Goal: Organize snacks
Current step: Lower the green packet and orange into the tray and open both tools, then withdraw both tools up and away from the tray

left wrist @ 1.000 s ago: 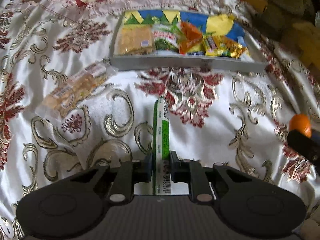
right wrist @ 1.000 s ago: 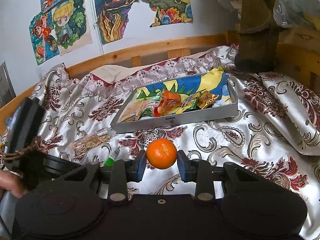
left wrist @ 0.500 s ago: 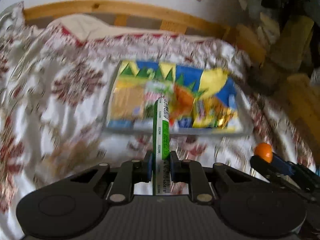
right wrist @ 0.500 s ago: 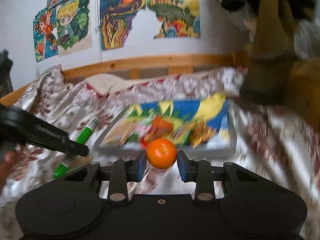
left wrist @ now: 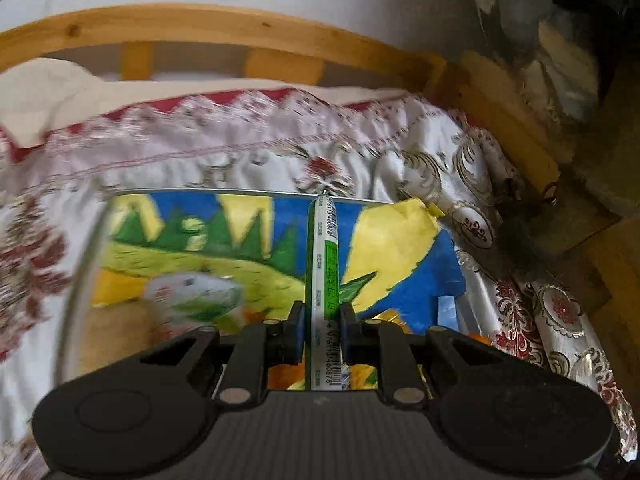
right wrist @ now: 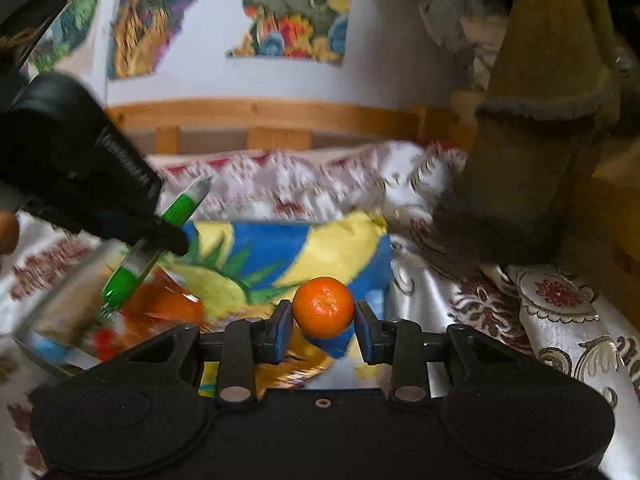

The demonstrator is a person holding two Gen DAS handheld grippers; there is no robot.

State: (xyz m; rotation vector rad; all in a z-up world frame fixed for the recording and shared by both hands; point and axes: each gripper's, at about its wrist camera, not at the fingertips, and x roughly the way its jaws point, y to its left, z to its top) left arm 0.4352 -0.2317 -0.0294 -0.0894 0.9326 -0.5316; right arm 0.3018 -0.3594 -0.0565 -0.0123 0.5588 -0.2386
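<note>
Both grippers moved over the tray, carrying one tangerine, one stick.

Left tongs clamped nearly closed on their load, right tongs gripping wider.

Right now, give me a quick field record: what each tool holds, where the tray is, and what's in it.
left tool: shut on the green-and-white snack stick, held lengthwise, pointing out over the tray
right tool: shut on the mandarin
tray: on the patterned bedspread, below both tools
tray lining: blue, yellow and green drawing
tray contents: several snack packets, blurred; the orange packet is clearest
released yet: neither item
</note>
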